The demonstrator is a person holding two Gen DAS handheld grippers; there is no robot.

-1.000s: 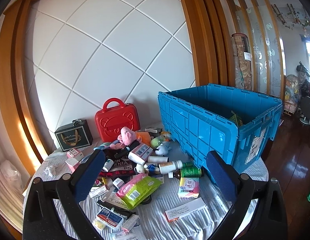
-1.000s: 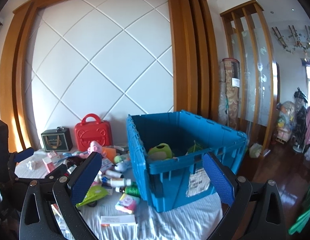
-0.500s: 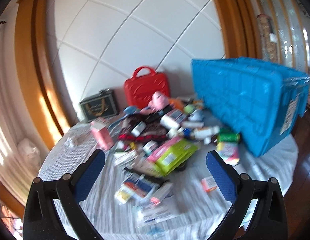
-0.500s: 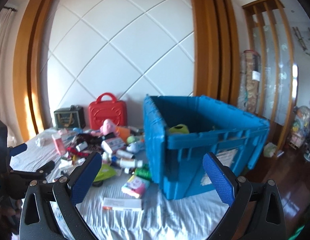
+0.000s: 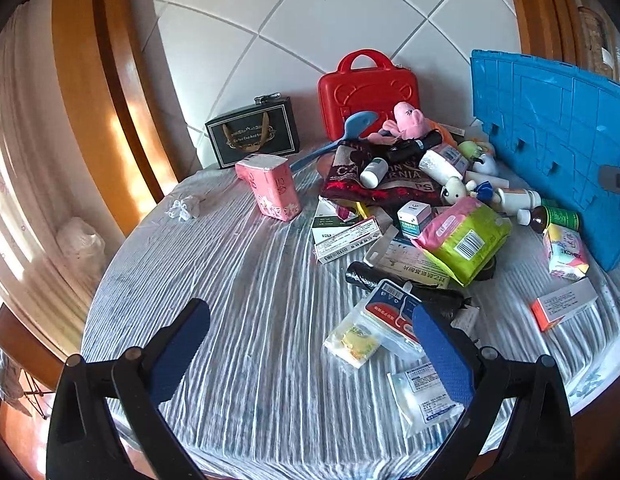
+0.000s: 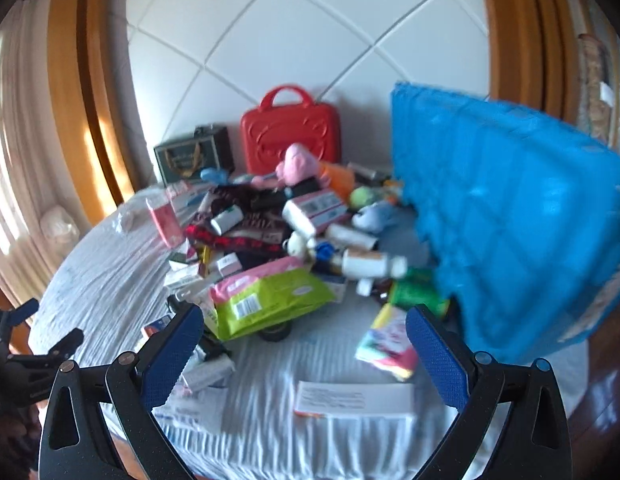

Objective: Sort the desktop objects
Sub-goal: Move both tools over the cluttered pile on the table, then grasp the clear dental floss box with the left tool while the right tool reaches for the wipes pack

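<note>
both tools hang above a round table under a wrinkled white striped cloth (image 5: 246, 280), tilted down toward it. the left gripper (image 5: 310, 344) has its blue-padded fingers (image 5: 180, 350) spread wide with nothing between them, over bare cloth beside a clear packet with a red and white card (image 5: 391, 320). the right gripper (image 6: 302, 352) is likewise spread and empty, aimed at the heap of small things: a lime green and pink soft pack (image 6: 266, 300), a white box with an orange end (image 6: 353, 398) nearest, and the big blue plastic crate (image 6: 505, 216) at the right. that view is blurred.
</note>
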